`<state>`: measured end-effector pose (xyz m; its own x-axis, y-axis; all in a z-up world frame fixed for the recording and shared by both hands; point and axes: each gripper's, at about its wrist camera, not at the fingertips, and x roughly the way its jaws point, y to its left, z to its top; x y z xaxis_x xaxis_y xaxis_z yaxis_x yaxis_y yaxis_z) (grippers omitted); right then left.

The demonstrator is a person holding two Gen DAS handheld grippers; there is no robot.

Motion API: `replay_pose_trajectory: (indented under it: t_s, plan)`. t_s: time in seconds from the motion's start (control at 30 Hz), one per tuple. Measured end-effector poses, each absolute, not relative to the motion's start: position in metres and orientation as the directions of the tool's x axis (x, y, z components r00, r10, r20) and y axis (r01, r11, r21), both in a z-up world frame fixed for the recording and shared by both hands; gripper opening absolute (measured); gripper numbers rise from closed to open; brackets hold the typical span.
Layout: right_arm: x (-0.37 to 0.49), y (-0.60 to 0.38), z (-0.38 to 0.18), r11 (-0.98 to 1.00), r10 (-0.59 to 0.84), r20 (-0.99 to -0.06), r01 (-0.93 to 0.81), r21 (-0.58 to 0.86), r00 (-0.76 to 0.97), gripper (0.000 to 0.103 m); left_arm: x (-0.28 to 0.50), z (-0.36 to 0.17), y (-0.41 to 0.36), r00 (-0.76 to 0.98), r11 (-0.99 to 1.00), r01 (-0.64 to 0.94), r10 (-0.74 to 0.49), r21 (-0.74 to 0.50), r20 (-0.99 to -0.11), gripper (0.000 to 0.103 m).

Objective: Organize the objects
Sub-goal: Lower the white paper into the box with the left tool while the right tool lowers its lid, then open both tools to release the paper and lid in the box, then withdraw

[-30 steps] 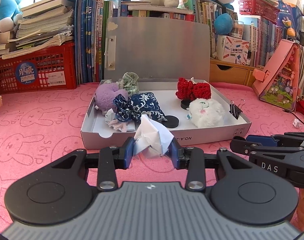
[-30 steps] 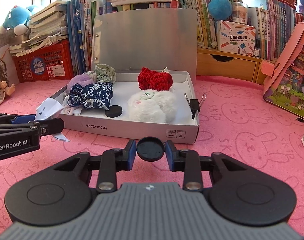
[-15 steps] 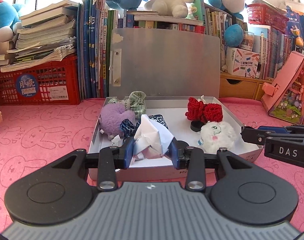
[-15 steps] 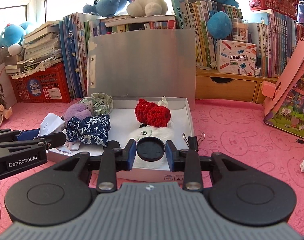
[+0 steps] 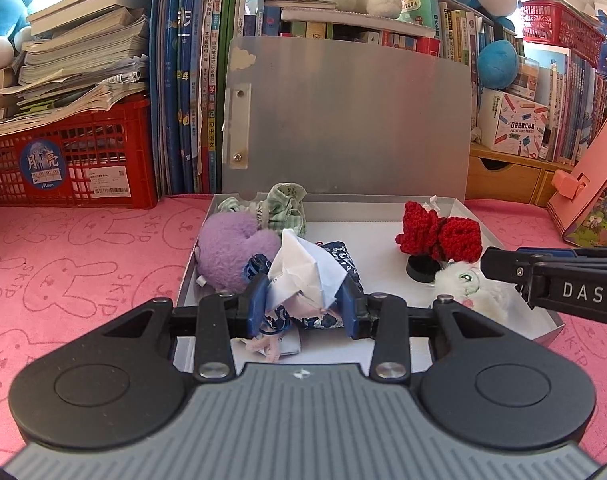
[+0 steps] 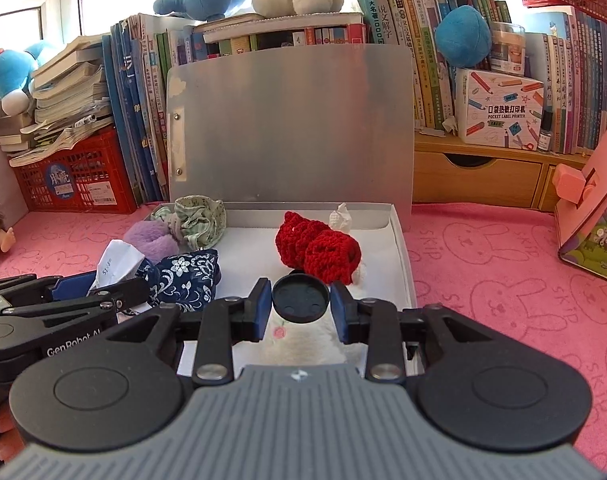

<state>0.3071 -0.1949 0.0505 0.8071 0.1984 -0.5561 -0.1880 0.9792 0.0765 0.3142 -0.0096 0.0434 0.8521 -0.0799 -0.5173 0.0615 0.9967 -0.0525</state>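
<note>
My left gripper [image 5: 303, 300] is shut on a crumpled white paper [image 5: 303, 272], held over the left half of the open white box [image 5: 469, 212]. My right gripper [image 6: 300, 304] is shut on a round black lid [image 6: 300, 298], above the box's right half and a white plush [image 6: 303, 344]. Inside the box lie a purple plush [image 5: 231, 250], a green checked scrunchie [image 5: 285, 212], a blue floral pouch [image 6: 185, 276], a red crocheted bow [image 5: 439, 238] and another black disc [image 5: 421, 269]. Each gripper shows in the other's view: the right gripper [image 5: 483, 258], the left gripper [image 6: 143, 286].
The box's grey lid [image 5: 343, 116] stands upright at the back. Behind it are rows of books, a red crate [image 5: 67, 160] with stacked papers, plush toys and a wooden drawer shelf [image 6: 475, 172]. A pink playhouse [image 5: 591, 196] stands at the right on the pink bunny-print cloth [image 5: 75, 260].
Both grippers moved forward from in front of the box to over its inside, each keeping its hold: the paper in the left, the black lid in the right.
</note>
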Motion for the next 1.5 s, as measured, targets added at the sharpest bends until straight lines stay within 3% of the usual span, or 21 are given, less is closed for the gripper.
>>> replay_pose_trajectory:
  t_s: [0.67,0.7,0.73,0.8,0.93,1.1,1.5]
  plan:
    - [0.355,-0.178,0.034,0.979,0.201,-0.599,-0.186,0.087,0.776,0.042,0.354,0.024,-0.008,0.841,0.998,0.059,-0.068,-0.034,-0.537,0.045]
    - [0.354,-0.179,0.035,0.979,0.198,-0.598,-0.183,0.087,0.777,0.049,0.354,0.023,-0.009,0.84,0.998,0.061,-0.07,-0.034,-0.539,0.049]
    - [0.353,-0.179,0.035,0.98,0.195,-0.596,-0.181,0.084,0.779,0.053,0.355,0.023,-0.009,0.837,0.997,0.063,-0.073,-0.036,-0.542,0.06]
    - [0.351,-0.179,0.036,0.981,0.191,-0.591,-0.18,0.079,0.784,0.058,0.355,0.023,-0.008,0.833,0.997,0.059,-0.075,-0.046,-0.548,0.071]
    - [0.345,-0.182,0.041,0.983,0.181,-0.578,-0.17,0.073,0.796,0.065,0.35,0.024,-0.009,0.837,0.998,0.054,-0.066,-0.038,-0.543,0.082]
    - [0.335,-0.186,0.047,0.986,0.162,-0.56,-0.161,0.051,0.812,0.073,0.341,0.03,-0.01,0.842,0.998,0.057,-0.068,-0.036,-0.535,0.091]
    - [0.312,-0.204,0.054,0.991,0.132,-0.561,-0.114,0.067,0.817,0.095,0.313,0.043,-0.01,0.852,0.998,0.062,-0.068,-0.028,-0.519,0.099]
